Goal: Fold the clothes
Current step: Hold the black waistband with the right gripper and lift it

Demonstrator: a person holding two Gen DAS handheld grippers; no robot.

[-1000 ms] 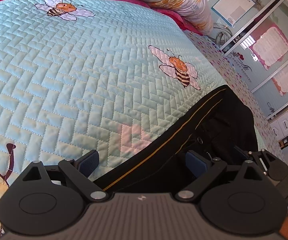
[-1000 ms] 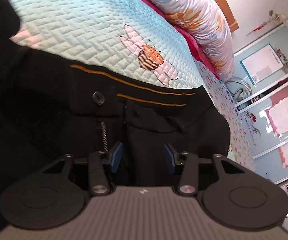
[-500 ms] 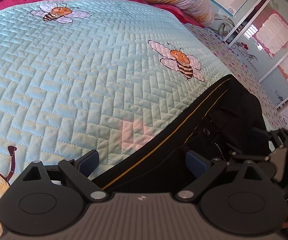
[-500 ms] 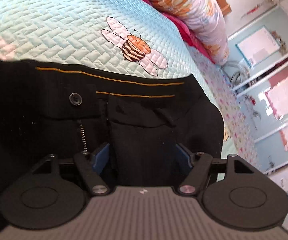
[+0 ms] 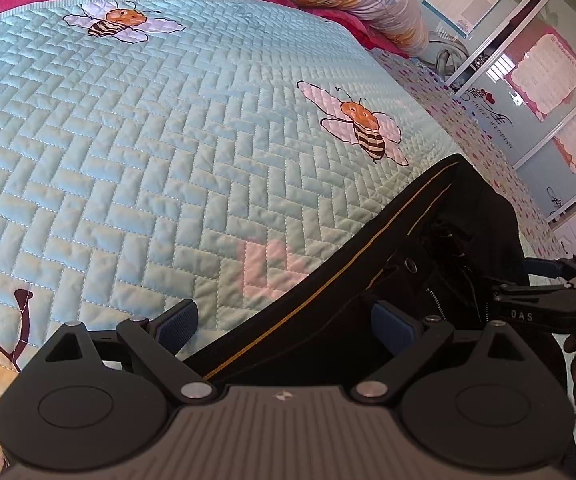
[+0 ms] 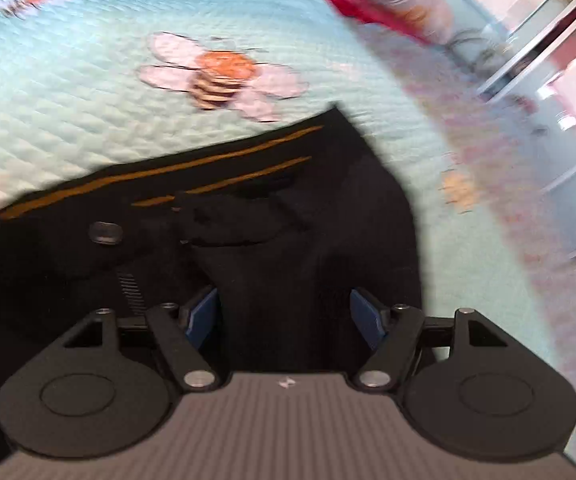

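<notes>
From my left wrist camera, the left gripper point(image 5: 284, 324) stands wide open, low over the waistband edge of the black trousers point(image 5: 367, 300), which lie on the pale green bee-print quilt point(image 5: 168, 140); the cloth runs between the spread fingers but neither pad presses it. The right gripper point(image 5: 543, 276) shows at the far right edge. From my right wrist camera, blurred, the right gripper point(image 6: 286, 316) has just been opening and stands wide above the trousers point(image 6: 288, 220), holding nothing.
</notes>
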